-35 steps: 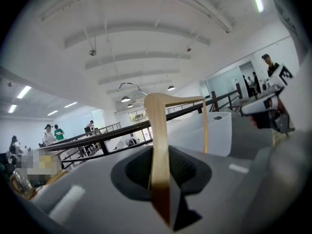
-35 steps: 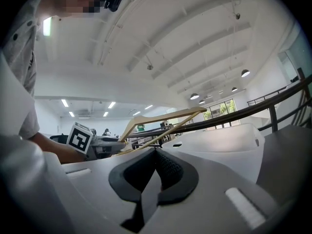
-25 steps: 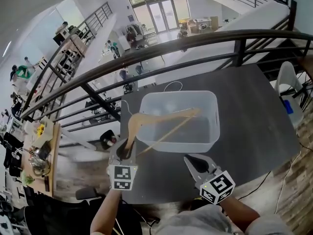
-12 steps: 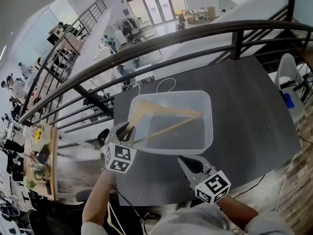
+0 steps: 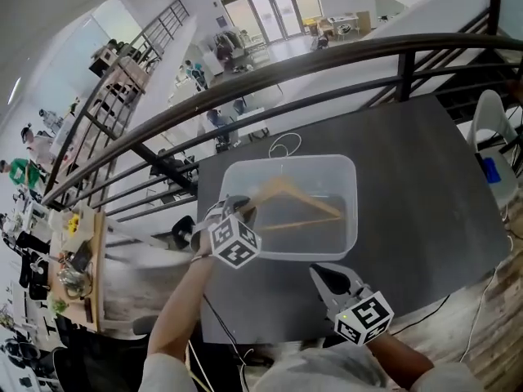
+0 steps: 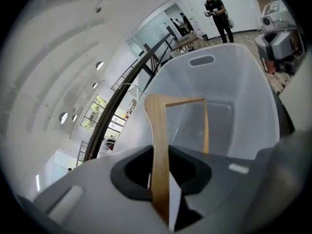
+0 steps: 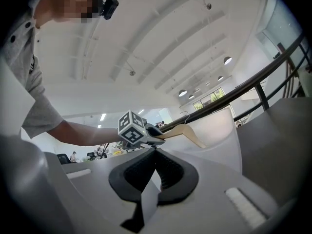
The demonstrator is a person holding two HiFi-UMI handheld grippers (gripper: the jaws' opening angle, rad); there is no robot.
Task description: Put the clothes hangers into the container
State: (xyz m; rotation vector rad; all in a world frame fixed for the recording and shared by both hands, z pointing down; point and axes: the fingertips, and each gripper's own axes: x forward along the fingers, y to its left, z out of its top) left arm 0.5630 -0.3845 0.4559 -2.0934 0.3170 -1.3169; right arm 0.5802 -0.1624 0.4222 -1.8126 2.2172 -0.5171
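Observation:
A wooden clothes hanger (image 5: pixel 292 202) hangs inside the clear plastic container (image 5: pixel 347 243) on the dark table, its wire hook (image 5: pixel 284 145) reaching over the far rim. My left gripper (image 5: pixel 242 213) is shut on the hanger's left arm at the container's near-left corner. In the left gripper view the wooden arm (image 6: pixel 158 150) runs up between the jaws, with the container's wall (image 6: pixel 243 82) behind. My right gripper (image 5: pixel 331 278) hovers shut and empty in front of the container; in its own view the right gripper (image 7: pixel 155 151) faces the hanger (image 7: pixel 187 130) and container (image 7: pixel 219 126).
The dark table (image 5: pixel 409 162) ends just left of the container and near my body. A black railing (image 5: pixel 327 60) runs behind it, over a drop to a lower floor. A white chair (image 5: pixel 490 125) stands at the right, and a cable (image 5: pixel 474 288) trails off the near-right edge.
My left gripper moved right and forward to the container's corner, swinging the hanger from across the near rim to inside the container. The right gripper barely shifted.

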